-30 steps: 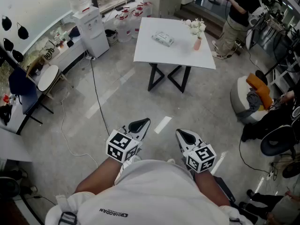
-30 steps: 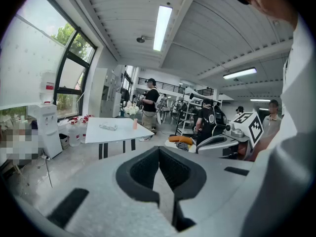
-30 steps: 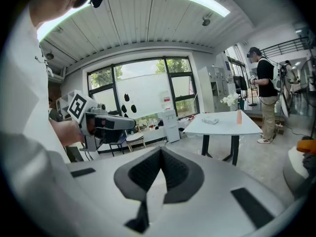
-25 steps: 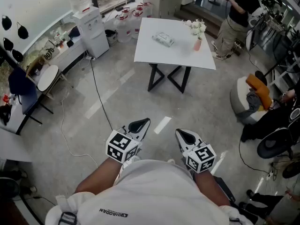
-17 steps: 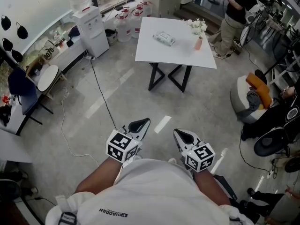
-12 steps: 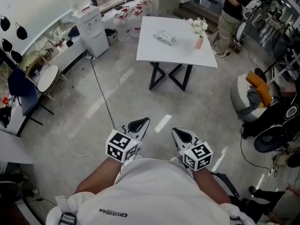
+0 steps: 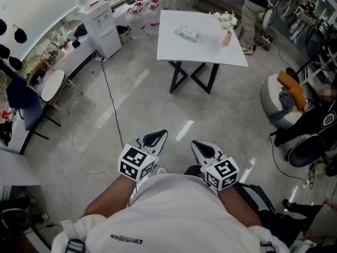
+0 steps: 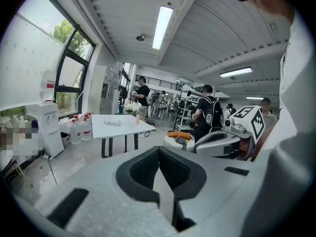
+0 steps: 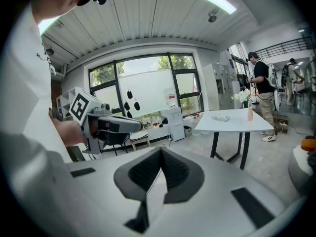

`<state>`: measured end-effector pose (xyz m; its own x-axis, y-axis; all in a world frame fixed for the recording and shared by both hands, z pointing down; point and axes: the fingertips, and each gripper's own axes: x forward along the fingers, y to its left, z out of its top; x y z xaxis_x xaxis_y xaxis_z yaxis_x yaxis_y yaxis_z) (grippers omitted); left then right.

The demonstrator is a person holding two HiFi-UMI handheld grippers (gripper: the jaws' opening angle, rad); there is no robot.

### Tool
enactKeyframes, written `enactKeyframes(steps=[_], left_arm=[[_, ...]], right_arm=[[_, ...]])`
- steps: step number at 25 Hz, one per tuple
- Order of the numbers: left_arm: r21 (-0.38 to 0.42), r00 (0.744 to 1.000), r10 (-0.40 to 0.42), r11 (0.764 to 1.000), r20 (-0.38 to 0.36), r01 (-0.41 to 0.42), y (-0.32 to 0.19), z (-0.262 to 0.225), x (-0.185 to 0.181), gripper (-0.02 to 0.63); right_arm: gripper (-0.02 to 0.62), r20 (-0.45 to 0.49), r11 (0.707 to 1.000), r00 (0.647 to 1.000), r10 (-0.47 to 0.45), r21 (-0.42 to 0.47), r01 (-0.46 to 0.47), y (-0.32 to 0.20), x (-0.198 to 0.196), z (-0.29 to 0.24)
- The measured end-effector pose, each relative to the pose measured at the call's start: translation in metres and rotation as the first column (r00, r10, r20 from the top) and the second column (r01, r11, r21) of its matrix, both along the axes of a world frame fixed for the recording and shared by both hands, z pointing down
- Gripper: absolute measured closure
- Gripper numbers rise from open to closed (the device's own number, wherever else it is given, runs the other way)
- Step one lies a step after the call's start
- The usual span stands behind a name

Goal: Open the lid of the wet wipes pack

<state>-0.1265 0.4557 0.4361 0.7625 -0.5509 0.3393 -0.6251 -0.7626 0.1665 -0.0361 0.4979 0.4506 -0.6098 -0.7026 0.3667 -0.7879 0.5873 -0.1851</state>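
Since earlier: the white table [image 7: 210, 51] has slid up toward the top edge of the head view, and the standing person [image 7: 251, 4] is now half cut off there; both grippers sit where they did in the frame.
Head view, table: it stands alone on the concrete floor [image 7: 158, 99] on black crossed legs, well apart from the grippers.
Head view, task thing: the wet wipes pack [image 7: 188, 33] lies flat near the middle of the table, a touch toward the far edge.
Head view, table's right edge: a pink vase [image 7: 227, 38] is upright there, with white flowers [image 7: 226, 19] at the far right corner.
Head view, claws: the left gripper [image 7: 156, 138] and right gripper [image 7: 203, 149] are low and side by side, pointing at the table.
Head view, room: a water dispenser [image 7: 100, 28] and water jugs [image 7: 138, 22] stand by the window wall, and a cable [image 7: 108, 104] trails over the floor.
Left gripper view: jaws pressed together with nothing between them; table and pack are small in the distance under a ceiling light [image 8: 162, 26].
Right gripper view: jaws pressed together too, gripping nothing; the table stands off to the right and a big window [image 9: 143, 90] fills the back wall.
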Motion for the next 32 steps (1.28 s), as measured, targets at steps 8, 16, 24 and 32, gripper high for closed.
enactKeyframes(steps=[8,16,24,32], left_arm=[[-0.011,1.000,0.011,1.000,0.001,-0.011,-0.008,0.012,0.003,0.601],[-0.052,1.000,0.010,0.999,0.004,-0.010,-0.045,0.028,0.022,0.601],[-0.004,0.999,-0.034,0.999,-0.004,0.034,-0.145,-0.004,0.050,0.601],[0.002,0.999,-0.043,0.999,0.016,0.043,-0.203,-0.009,0.083,0.601]], right_arm=[[0.589,-0.007,0.999,0.999,0.044,-0.021,-0.044,-0.008,0.007,0.007],[0.589,0.036,0.996,0.996,0.080,-0.045,-0.078,-0.062,0.030,0.018],[0.589,0.087,0.998,0.994,0.058,0.020,-0.060,-0.170,0.062,-0.011],[0.589,0.099,1.000,0.995,0.010,0.028,-0.013,-0.230,0.084,-0.014]])
